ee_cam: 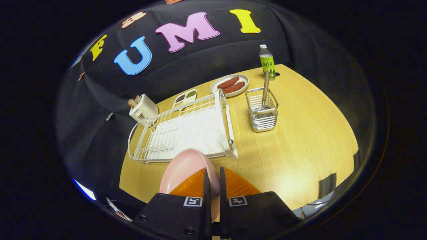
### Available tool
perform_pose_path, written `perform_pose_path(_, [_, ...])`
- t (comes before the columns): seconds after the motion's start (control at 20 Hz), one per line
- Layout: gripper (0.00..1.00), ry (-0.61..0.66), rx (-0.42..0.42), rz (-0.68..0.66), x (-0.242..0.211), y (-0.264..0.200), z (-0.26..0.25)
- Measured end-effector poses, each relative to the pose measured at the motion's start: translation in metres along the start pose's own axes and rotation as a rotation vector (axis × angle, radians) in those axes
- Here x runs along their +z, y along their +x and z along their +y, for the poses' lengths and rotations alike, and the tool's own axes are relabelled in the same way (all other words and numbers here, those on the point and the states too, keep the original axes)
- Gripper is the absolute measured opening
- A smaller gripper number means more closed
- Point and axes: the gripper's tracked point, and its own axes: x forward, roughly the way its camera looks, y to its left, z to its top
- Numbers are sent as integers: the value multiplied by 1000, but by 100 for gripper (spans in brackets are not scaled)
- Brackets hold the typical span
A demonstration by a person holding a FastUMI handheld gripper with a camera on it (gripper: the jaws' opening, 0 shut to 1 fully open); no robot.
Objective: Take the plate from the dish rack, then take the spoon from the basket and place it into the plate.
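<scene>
My gripper (pixel 214 178) is shut on the rim of a pink plate (pixel 185 170), which stands on edge between the fingers, lifted in front of the near end of the white dish rack (pixel 186 131). The rack holds no other dishes. Beyond the fingers to the right stands a wire basket (pixel 262 112) on the wooden table (pixel 300 146). A spoon with a wooden handle (pixel 265 90) stands upright in the basket.
Behind the rack are a white toaster (pixel 143 108), a small divided dish of spices (pixel 185 97), and a plate with sausages (pixel 229 85). A green-labelled bottle (pixel 267 61) stands at the table's far edge. Bare tabletop lies to the right of the fingers.
</scene>
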Motion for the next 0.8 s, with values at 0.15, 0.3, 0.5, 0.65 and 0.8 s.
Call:
perform_pose_path(0.15, [14,-3,-3,21,-18,21,-12])
perform_pose_path(0.3, [14,-29,-28,40,-26,34,-26])
perform_pose_path(0.5, [18,6,-28,52,-29,41,-35])
perform_pose_path(0.65, [42,6,-65,26,-23,33,-44])
perform_pose_path(0.8, [96,-65,-106,-43,0,12,-56])
